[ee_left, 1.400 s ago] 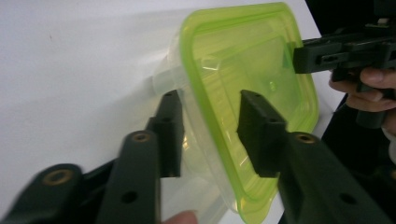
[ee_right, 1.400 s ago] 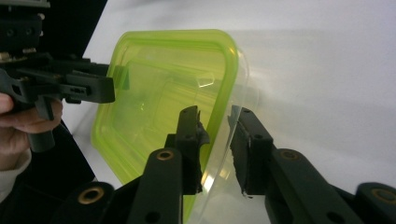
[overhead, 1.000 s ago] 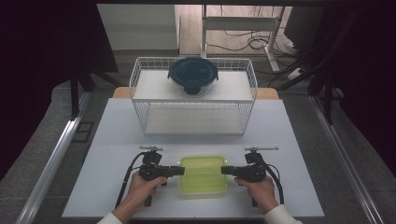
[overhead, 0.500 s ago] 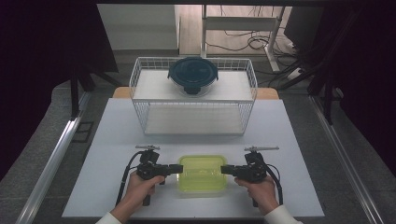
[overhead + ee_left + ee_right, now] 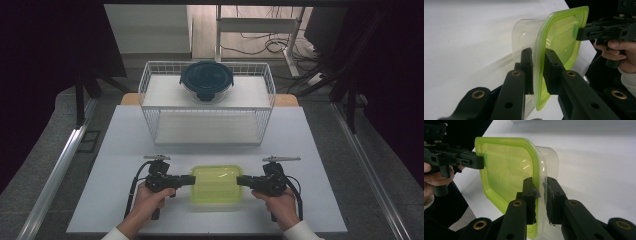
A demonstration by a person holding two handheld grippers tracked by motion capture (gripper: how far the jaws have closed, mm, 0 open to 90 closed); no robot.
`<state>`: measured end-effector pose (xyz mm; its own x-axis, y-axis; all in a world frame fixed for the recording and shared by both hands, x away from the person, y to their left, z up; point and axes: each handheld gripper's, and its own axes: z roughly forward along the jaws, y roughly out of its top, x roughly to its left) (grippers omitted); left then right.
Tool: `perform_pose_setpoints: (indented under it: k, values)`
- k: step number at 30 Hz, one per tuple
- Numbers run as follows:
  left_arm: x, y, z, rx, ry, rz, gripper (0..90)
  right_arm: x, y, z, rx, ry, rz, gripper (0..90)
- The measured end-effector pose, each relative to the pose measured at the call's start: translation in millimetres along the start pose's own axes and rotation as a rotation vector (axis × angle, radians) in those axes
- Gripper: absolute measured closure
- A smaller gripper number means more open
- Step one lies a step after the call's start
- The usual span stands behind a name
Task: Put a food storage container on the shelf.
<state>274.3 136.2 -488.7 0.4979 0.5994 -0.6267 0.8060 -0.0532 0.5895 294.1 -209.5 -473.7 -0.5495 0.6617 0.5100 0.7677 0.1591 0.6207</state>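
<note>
Since a second ago, my left tongs (image 5: 537, 67) have been closing and now pinch the left rim of the lidded tub (image 5: 216, 183); neither hand has shifted otherwise. That tub sits on the worktop (image 5: 125, 145) near its front edge, between my hands, clear-walled with a yellow-green lid. My right tongs (image 5: 540, 195) are clamped on its right rim. With both sides gripped, I judge the tub ready to lift, perhaps toward the wire rack (image 5: 150, 102), where a round dark-lidded bowl (image 5: 206, 80) sits on top. No brand, label or writing is readable anywhere.
</note>
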Motion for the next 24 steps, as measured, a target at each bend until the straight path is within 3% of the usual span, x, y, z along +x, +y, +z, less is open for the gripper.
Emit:
perform_pose_setpoints:
  k: [24]
  values:
    - [-9.6, 8.8, -17.0, -0.032, 0.008, 0.066, 79.8, 9.9, 12.1, -5.3, -0.034, 0.023, -0.054, 78.4]
